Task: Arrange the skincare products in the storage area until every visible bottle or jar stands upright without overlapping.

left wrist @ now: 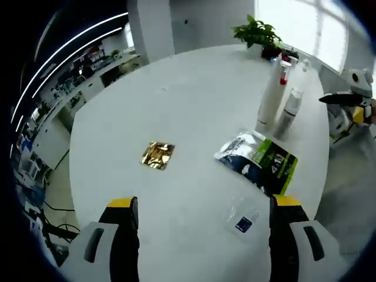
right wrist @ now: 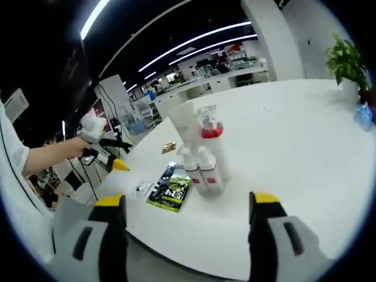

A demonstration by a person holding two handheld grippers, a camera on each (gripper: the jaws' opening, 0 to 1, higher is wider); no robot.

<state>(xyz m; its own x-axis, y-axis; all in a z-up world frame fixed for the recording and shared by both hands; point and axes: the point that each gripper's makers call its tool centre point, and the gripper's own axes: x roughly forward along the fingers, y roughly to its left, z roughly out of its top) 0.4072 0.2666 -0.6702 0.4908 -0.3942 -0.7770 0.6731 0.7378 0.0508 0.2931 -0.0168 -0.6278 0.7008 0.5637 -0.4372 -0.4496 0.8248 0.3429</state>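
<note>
Holding both grippers wide open and empty, you are facing upright bottles (right wrist: 200,150) clustered tightly together near the table (left wrist: 194,100) edge. Reaching in with the right gripper (right wrist: 187,235), you are risking toppling neighbours onto the green pouch (right wrist: 171,188).

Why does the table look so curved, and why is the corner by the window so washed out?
Left gripper view: the fisheye lens bows the white table into a dome, and window daylight bleaches the area behind the plant. Right gripper view: ceiling light strips arc across a dark ceiling, and the bottles look reasonably sharp while the background is soft.
</note>
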